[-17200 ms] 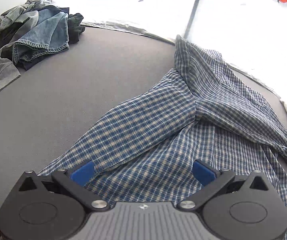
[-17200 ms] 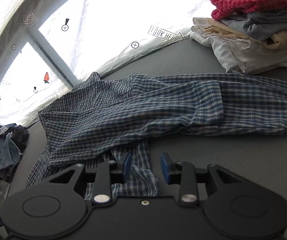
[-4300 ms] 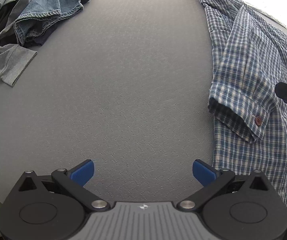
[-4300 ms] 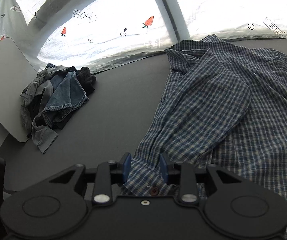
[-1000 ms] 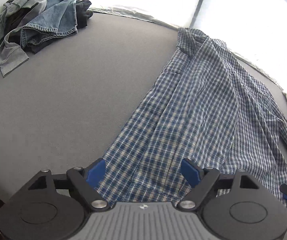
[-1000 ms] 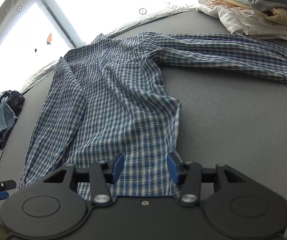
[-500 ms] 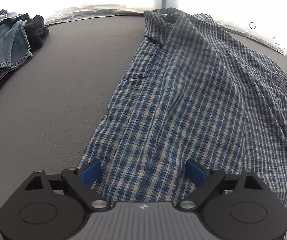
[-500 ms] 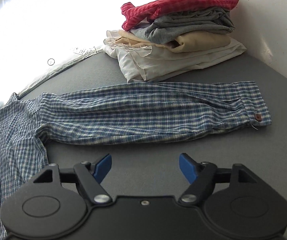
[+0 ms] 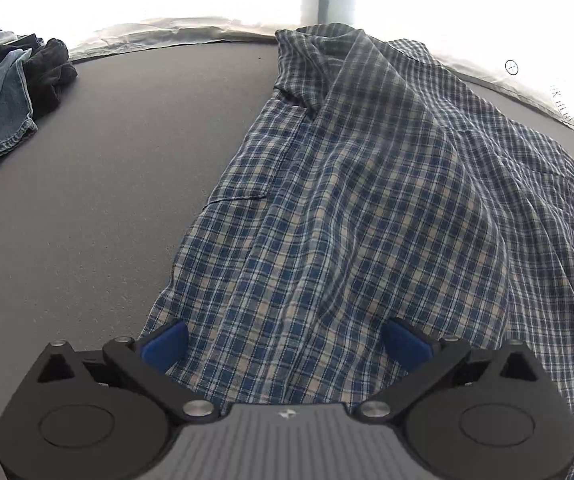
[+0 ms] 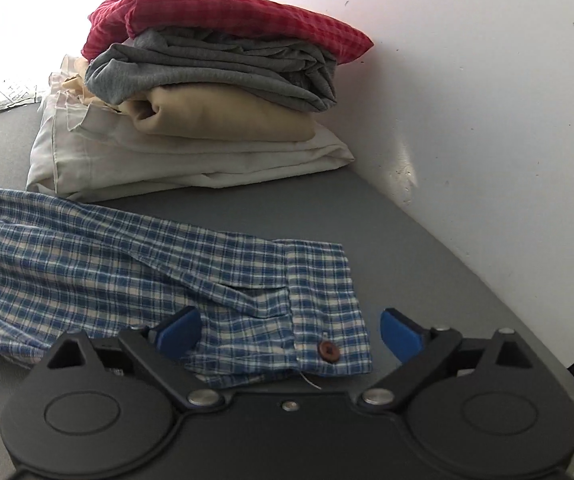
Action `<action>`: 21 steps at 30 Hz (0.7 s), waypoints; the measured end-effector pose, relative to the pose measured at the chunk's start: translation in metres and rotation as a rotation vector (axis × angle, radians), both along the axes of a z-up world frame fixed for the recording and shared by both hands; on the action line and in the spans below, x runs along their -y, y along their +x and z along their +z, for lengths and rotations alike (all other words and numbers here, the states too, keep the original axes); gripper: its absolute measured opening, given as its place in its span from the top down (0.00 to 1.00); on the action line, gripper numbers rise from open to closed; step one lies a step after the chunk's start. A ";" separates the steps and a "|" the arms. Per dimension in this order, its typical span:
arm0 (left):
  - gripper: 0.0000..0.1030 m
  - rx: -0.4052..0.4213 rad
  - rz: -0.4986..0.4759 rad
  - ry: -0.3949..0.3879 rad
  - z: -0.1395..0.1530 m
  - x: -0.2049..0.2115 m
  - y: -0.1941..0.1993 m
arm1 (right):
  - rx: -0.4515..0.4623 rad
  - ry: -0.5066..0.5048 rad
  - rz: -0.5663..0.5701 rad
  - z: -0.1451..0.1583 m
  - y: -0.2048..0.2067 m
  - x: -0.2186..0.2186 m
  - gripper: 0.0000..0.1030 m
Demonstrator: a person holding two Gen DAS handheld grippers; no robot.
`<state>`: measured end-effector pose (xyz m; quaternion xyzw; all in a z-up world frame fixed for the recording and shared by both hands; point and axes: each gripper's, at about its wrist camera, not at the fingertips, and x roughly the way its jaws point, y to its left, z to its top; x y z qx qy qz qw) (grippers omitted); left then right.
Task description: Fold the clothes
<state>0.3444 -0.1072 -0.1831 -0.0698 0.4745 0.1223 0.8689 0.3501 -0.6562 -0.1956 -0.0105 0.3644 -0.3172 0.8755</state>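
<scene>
Grey counter (image 9: pixel 107 184) fills both views. Plaid shirt (image 9: pixel 367 208) lies spread on it in the left wrist view, running from collar at 12 o'clock down to the hem at 6 o'clock, rumpled, a chest pocket on its 9 o'clock edge. Its sleeve (image 10: pixel 135 264) in the right wrist view stretches flat from 9 o'clock toward centre. Folded stack (image 10: pixel 207 92) sits at 12 o'clock in the right wrist view, against a white wall (image 10: pixel 487 80): white at the bottom, then tan, grey, red on top; stack just beyond the sleeve, whether touching cannot be told. Unfolded pile (image 9: pixel 7 80) of denim and dark cloth at 10 o'clock in the left wrist view, well apart from the shirt. Left gripper (image 9: pixel 287 344) at 6 o'clock: jaws opening, wide apart, shirt hem between them, pads not pressing on it. Right gripper (image 10: pixel 289 334) at 6 o'clock: jaws opening, wide apart, cuff (image 10: pixel 323 304) between them, not pinched. Brown button (image 10: pixel 328 349) on the cuff's near edge, just ahead of the right gripper.
</scene>
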 end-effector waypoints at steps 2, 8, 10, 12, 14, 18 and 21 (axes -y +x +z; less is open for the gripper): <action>0.00 0.000 0.004 -0.001 0.000 0.001 0.000 | 0.031 0.096 -0.065 0.001 -0.002 0.018 0.02; 0.00 0.001 0.026 -0.001 0.001 0.002 0.002 | 0.085 0.252 -0.053 0.008 -0.007 0.031 0.35; 0.00 -0.004 0.040 -0.003 0.001 0.003 0.002 | 0.076 0.261 0.023 0.013 -0.006 0.022 0.65; 0.00 -0.010 0.055 -0.005 0.001 0.003 0.003 | 0.086 0.305 0.097 0.019 -0.006 0.013 0.75; 0.00 -0.013 0.063 -0.005 0.001 0.004 0.002 | 0.129 0.392 0.155 0.026 -0.007 0.001 0.82; 0.00 -0.024 0.045 -0.008 0.001 0.004 0.000 | 0.224 0.584 0.275 0.042 -0.005 -0.036 0.84; 0.00 -0.045 0.020 -0.002 0.002 0.008 -0.002 | 0.244 0.712 0.417 0.051 0.003 -0.082 0.85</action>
